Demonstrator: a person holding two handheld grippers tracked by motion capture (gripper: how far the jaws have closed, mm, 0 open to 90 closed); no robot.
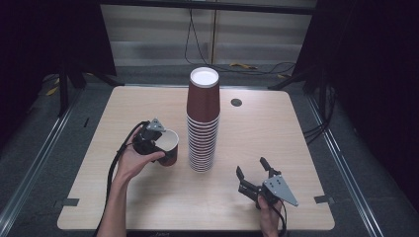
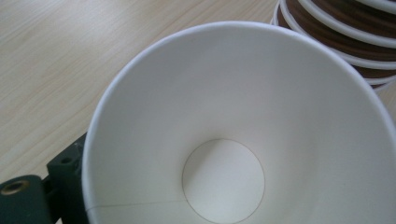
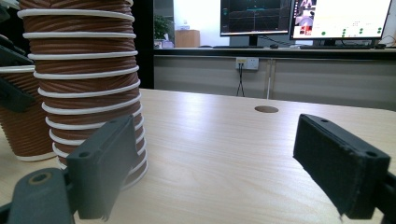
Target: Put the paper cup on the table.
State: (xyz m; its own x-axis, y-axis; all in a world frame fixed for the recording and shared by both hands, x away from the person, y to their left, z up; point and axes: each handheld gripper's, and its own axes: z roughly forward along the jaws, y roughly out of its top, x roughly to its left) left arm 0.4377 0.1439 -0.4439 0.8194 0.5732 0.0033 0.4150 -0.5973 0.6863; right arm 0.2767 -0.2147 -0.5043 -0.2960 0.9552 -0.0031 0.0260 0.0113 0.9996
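A single brown ribbed paper cup (image 1: 169,144) with a white inside stands left of a tall stack of the same cups (image 1: 202,128) at mid-table. My left gripper (image 1: 157,143) is shut on this cup from its left side. In the left gripper view the cup's white interior (image 2: 224,116) faces the camera. One black finger (image 2: 65,172) lies against its outer wall; the other is hidden behind the cup. My right gripper (image 1: 251,166) rests open near the front right, its jaws wide apart and empty (image 3: 210,154). They point toward the stack (image 3: 84,84) and the held cup (image 3: 21,130).
The light wooden table (image 1: 276,133) has a round cable hole (image 1: 236,102) behind the stack on the right. Dark floor and curtains surround it. Screens (image 3: 303,16) sit on a far desk in the right gripper view.
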